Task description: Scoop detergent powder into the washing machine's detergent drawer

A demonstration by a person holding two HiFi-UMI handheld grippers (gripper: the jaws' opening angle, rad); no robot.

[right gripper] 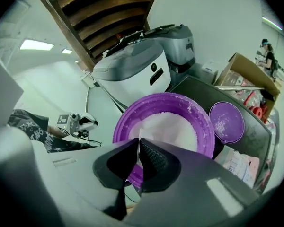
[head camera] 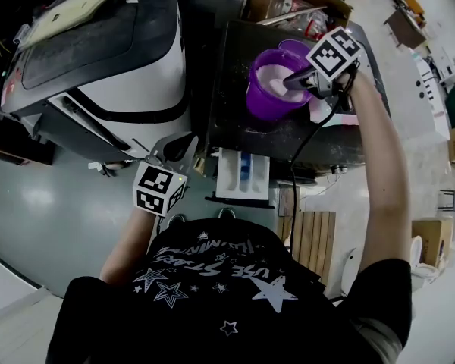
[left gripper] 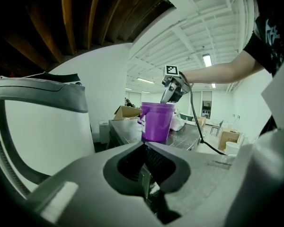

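White washer (head camera: 129,74) stands left of the purple tub (head camera: 273,82), its open drawer (head camera: 243,174) below the tub, the left gripper (left gripper: 143,148) clamped empty well left of it, and the right gripper (right gripper: 136,143), clenched over the tub on a pale scoop (right gripper: 146,135) barely distinguishable from the powder (right gripper: 173,122), should dig deep and lift level.

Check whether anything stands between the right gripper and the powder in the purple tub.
Nothing visible does. The lid lies off on the table beside the purple tub, and the right gripper hangs over the exposed powder, fingers closed on a thin pale piece.
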